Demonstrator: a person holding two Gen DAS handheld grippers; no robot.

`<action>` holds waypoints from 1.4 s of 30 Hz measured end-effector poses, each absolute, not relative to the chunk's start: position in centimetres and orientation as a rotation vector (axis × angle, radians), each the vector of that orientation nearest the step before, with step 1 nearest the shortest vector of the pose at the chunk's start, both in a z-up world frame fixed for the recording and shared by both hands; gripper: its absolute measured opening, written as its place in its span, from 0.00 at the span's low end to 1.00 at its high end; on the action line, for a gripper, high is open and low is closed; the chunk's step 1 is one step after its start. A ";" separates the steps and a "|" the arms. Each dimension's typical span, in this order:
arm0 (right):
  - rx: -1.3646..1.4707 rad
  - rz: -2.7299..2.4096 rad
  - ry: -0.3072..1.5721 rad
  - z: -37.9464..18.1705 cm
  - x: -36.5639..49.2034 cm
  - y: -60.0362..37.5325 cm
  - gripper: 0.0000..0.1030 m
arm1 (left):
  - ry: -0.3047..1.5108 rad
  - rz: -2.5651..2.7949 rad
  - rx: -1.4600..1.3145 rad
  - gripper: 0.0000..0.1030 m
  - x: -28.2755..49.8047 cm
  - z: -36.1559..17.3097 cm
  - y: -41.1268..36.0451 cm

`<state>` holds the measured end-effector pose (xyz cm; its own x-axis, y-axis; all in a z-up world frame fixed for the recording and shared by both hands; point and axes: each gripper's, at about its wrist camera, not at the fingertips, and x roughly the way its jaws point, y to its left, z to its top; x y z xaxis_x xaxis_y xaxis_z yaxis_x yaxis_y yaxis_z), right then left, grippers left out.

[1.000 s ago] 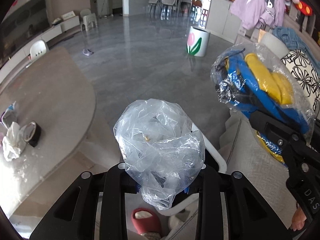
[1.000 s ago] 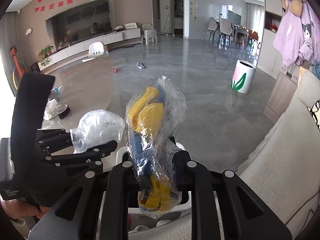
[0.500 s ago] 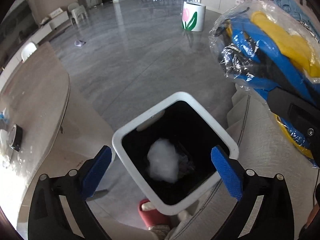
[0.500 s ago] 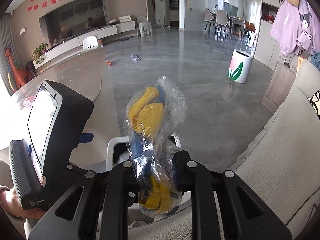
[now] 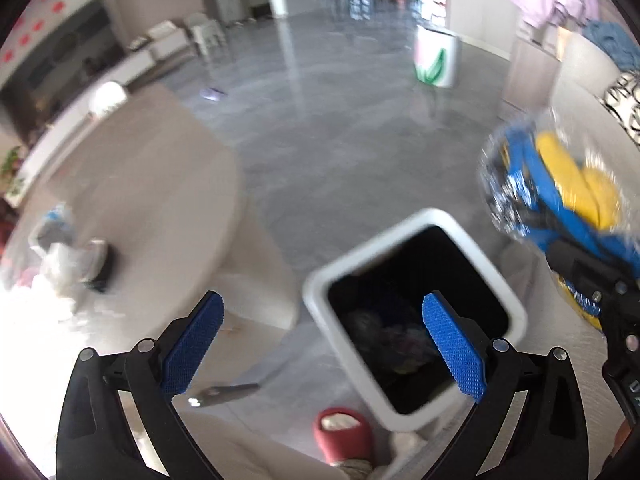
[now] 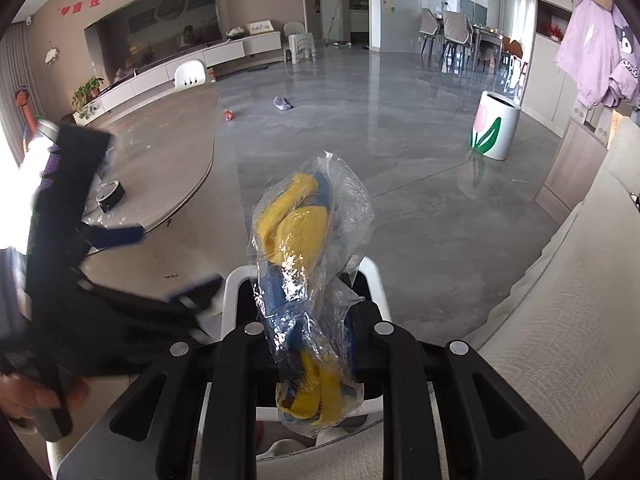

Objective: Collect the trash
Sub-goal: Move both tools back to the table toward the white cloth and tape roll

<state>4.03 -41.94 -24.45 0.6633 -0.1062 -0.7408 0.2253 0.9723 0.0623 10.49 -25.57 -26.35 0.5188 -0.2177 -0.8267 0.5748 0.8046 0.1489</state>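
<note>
The left gripper [image 5: 320,344] stood with its blue-padded jaws spread wide and nothing between them, hanging above the near edge of the white square waste bin with a black interior [image 5: 516,312], which stood on the glossy grey floor [image 5: 340,140] between a round beige table [image 5: 160,200] and a pale fabric sofa [image 6: 560,320]. Dim crumpled rubbish lay at the bottom of the bin, too blurred to tell apart. The right gripper [image 6: 316,344] was clenched on a crinkled clear plastic bag holding yellow and blue pieces [image 6: 308,248], which stood up from between its jaws directly over the bin. On the table lay a black roll of tape [image 6: 110,196] beside some white crumpled plastic [image 5: 60,264]. A red slipper [image 5: 344,432] sat on the floor just beside the bin, and a white tub painted with a pink tulip [image 6: 494,128] stood well away across the room.
</note>
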 end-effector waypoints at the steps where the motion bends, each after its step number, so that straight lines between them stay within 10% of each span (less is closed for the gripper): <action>1: 0.153 -0.180 0.834 -24.8 4.2 -41.9 0.20 | 0.896 -0.482 0.434 0.95 10.5 -26.0 -25.3; 12: 0.155 -0.086 1.004 -29.9 7.1 -39.9 0.28 | 0.875 -0.461 0.357 0.95 11.2 -24.4 -23.1; 13: 0.151 -0.080 1.020 -30.1 7.3 -39.6 0.53 | 0.880 -0.467 0.350 0.95 11.3 -24.4 -23.1; 14: 0.138 -0.096 1.035 -30.5 7.3 -39.7 0.97 | 0.882 -0.469 0.346 0.95 11.3 -24.3 -22.9; 42: 0.021 -0.001 0.751 -21.2 12.0 -34.8 0.95 | 0.826 -0.295 0.171 0.95 14.6 -20.0 -13.9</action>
